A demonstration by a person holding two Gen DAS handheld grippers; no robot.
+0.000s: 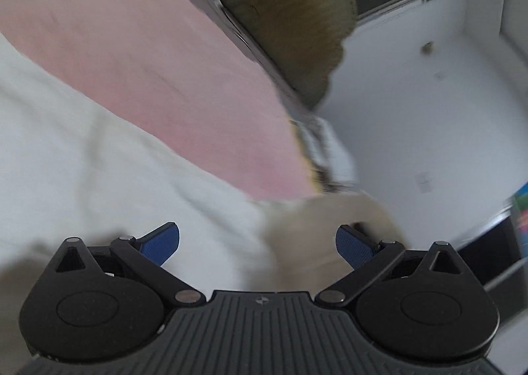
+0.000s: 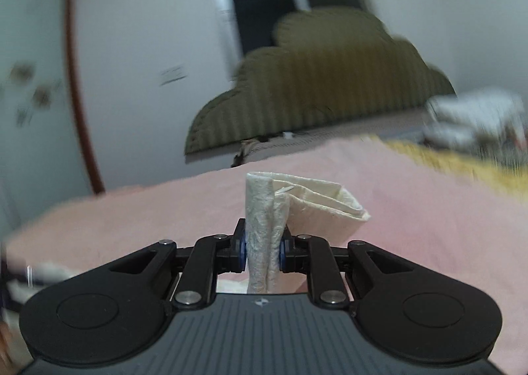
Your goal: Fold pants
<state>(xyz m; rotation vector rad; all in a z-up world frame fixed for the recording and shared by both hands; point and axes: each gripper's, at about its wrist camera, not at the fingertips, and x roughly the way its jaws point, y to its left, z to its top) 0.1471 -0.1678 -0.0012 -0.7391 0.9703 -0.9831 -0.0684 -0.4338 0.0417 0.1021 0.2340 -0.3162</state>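
Left wrist view: the left gripper [image 1: 257,244] is spread wide and nothing is held between its blue pads. Blurred cream cloth, judged to be the pants [image 1: 109,157], is seen spread below it over the pink bedspread [image 1: 171,71].

Right wrist view: the right gripper [image 2: 262,251] is pressed together on a bunched edge of the pants [image 2: 264,210], raised above the pink bedspread [image 2: 429,226]; the green headboard [image 2: 330,78] is seen behind.

Progress: a fold is judged underway, not finished; the raised edge is not yet laid down.
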